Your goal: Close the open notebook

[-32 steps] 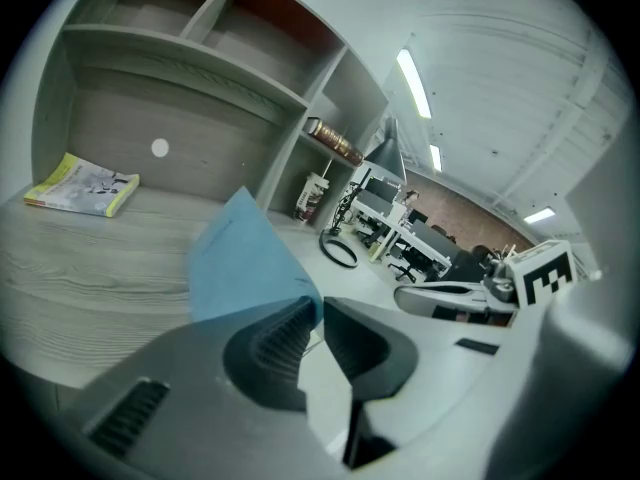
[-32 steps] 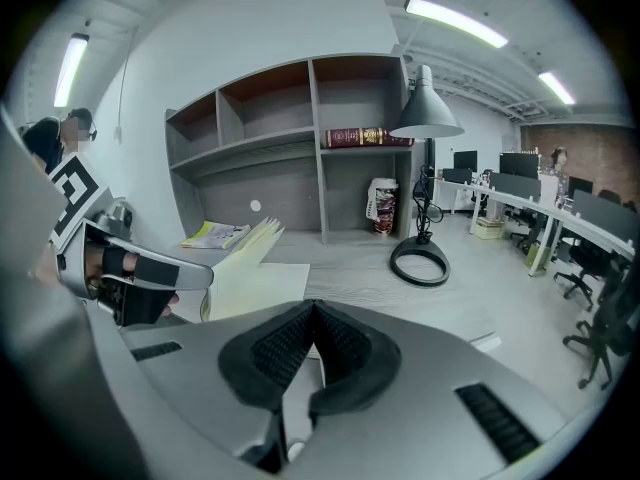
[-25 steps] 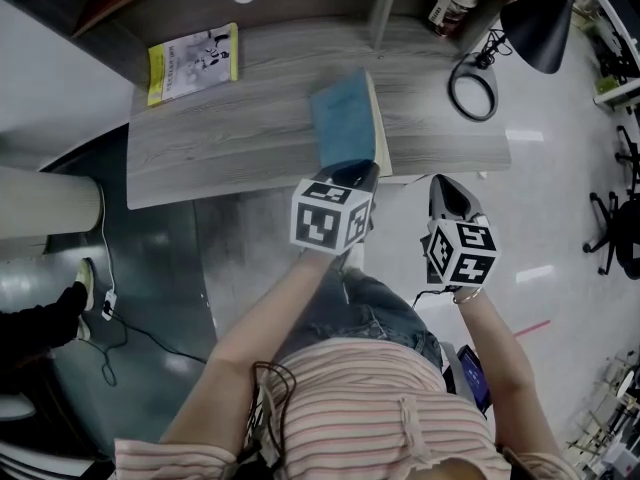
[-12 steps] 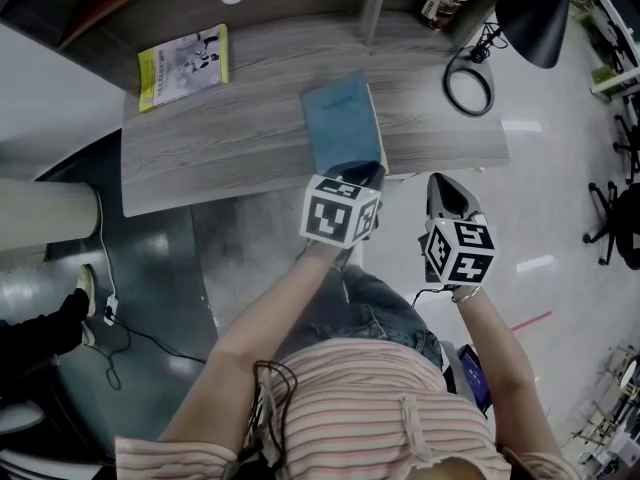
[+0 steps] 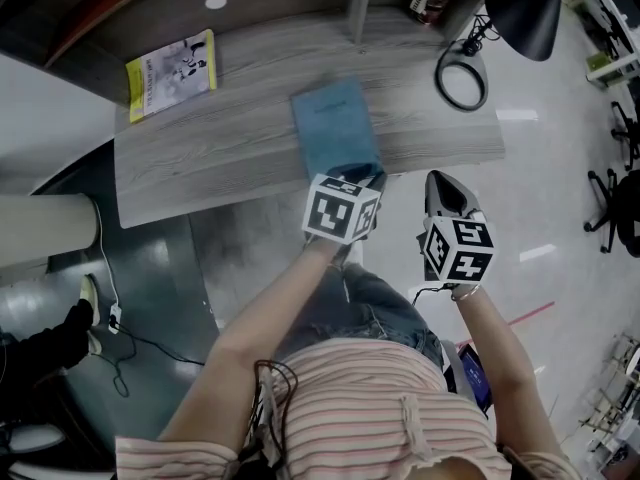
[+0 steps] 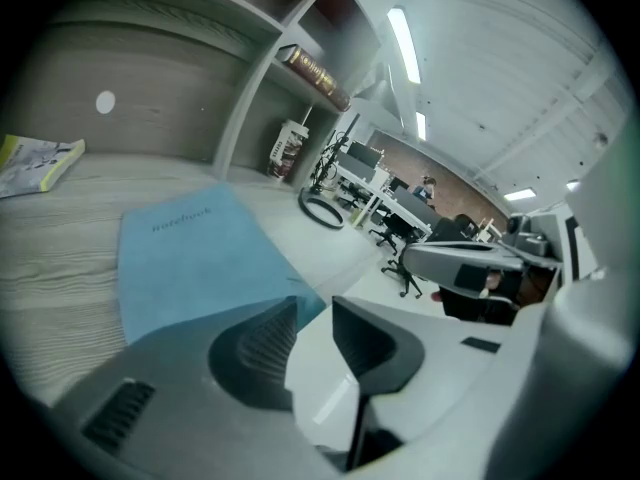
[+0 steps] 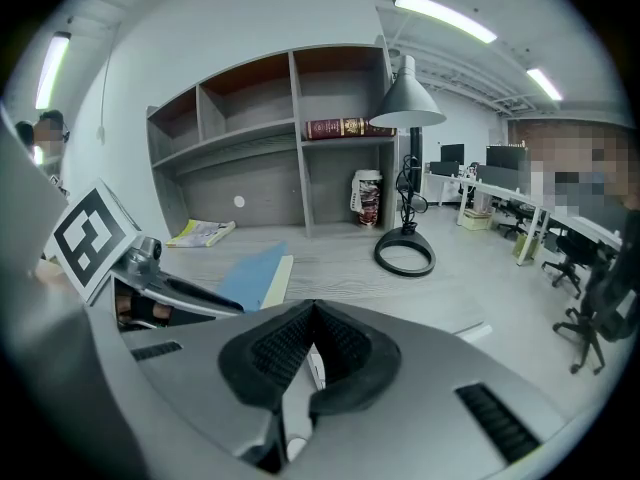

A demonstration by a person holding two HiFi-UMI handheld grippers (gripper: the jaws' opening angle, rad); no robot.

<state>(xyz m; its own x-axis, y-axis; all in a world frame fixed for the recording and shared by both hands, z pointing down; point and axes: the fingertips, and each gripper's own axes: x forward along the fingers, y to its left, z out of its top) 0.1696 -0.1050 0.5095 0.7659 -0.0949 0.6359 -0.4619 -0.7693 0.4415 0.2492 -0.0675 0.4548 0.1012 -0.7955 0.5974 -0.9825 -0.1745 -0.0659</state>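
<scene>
The blue notebook (image 5: 333, 128) lies shut and flat on the grey wooden desk (image 5: 200, 148), its near end right at the desk's front edge; the word "Notebook" reads on its cover in the left gripper view; the left gripper (image 6: 312, 308) sits just at that near corner, jaws opening, nothing pressed between them; the right gripper (image 7: 312, 316) hangs off the desk over the floor, jaws clenched together on nothing; bare wood runs left to a yellow booklet (image 5: 170, 61) near the back, its print too small to read; rightward the wood is free up to the lamp's ring base (image 7: 405, 269)
</scene>
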